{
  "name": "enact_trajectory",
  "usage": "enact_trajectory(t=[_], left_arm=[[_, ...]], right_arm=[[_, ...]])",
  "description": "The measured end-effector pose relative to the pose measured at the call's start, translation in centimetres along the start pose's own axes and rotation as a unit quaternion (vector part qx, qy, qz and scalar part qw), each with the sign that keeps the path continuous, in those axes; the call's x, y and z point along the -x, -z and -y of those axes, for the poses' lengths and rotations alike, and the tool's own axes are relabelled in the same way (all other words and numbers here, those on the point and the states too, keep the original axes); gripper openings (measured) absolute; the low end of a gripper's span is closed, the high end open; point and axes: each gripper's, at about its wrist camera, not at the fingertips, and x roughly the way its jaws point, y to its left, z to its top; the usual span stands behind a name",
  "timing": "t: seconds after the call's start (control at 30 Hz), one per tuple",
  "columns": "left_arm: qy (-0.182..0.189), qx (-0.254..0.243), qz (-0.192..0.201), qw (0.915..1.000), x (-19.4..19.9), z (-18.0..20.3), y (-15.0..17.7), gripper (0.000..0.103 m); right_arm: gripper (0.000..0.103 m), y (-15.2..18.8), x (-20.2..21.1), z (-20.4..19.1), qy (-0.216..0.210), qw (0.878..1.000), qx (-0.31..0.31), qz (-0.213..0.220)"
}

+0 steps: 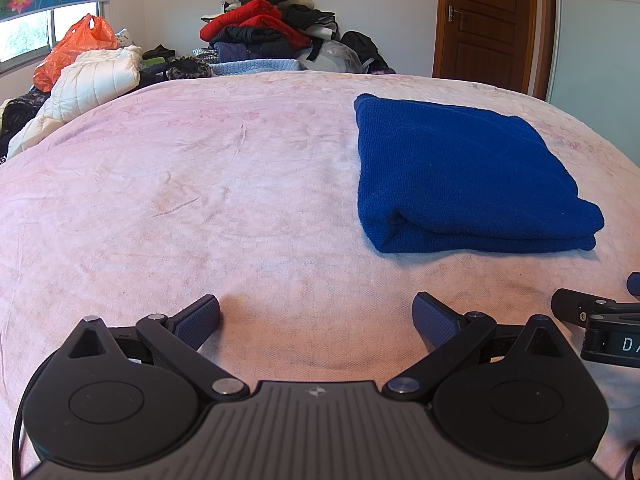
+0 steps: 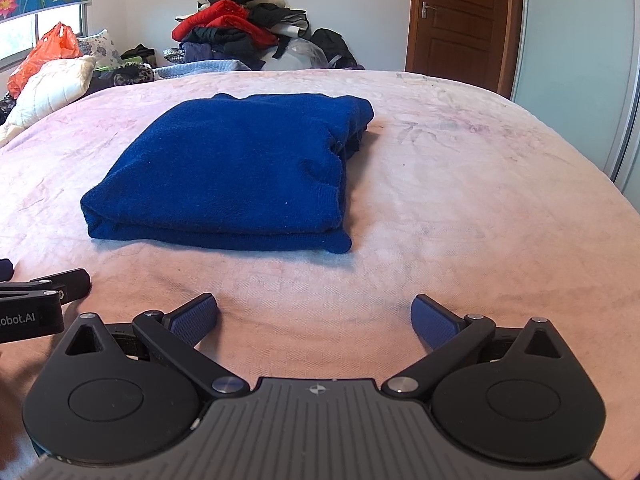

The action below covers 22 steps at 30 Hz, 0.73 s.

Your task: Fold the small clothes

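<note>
A dark blue knitted garment (image 1: 464, 172) lies folded into a thick rectangle on the pink bedspread (image 1: 208, 184), ahead and to the right in the left wrist view. My left gripper (image 1: 316, 320) hovers low over the bedspread, open and holding nothing, well short of the garment. In the right wrist view the same garment (image 2: 232, 172) sits ahead and to the left, its layered edges facing me. My right gripper (image 2: 314, 318) is open too, with bare bedspread (image 2: 460, 200) between its fingers. Each gripper shows at the edge of the other's view.
A tall pile of red, black and grey clothes (image 1: 264, 32) rises behind the bed. A white quilted jacket (image 1: 88, 84) and an orange plastic bag (image 1: 76, 48) lie at the far left. A brown door (image 1: 488, 20) stands at the back right.
</note>
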Motion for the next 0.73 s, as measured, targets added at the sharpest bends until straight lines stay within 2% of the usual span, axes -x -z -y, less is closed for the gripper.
enact_trajectory(t=[0.6, 0.67, 0.73], left_arm=[[0.007, -0.001, 0.003, 1.0000, 0.2, -0.3, 0.0, 0.103], [0.006, -0.001, 0.009, 0.9999, 0.5, -0.9, -0.2, 0.103], [-0.007, -0.009, 0.024, 0.9997, 0.8, -2.1, -0.8, 0.103]], right_arm=[[0.103, 0.0, 0.2, 0.1, -0.006, 1.000, 0.002, 0.000], [0.102, -0.4, 0.5, 0.9, -0.010, 1.000, 0.001, 0.000], [0.102, -1.3, 1.0, 2.7, 0.014, 1.000, -0.010, 0.017]])
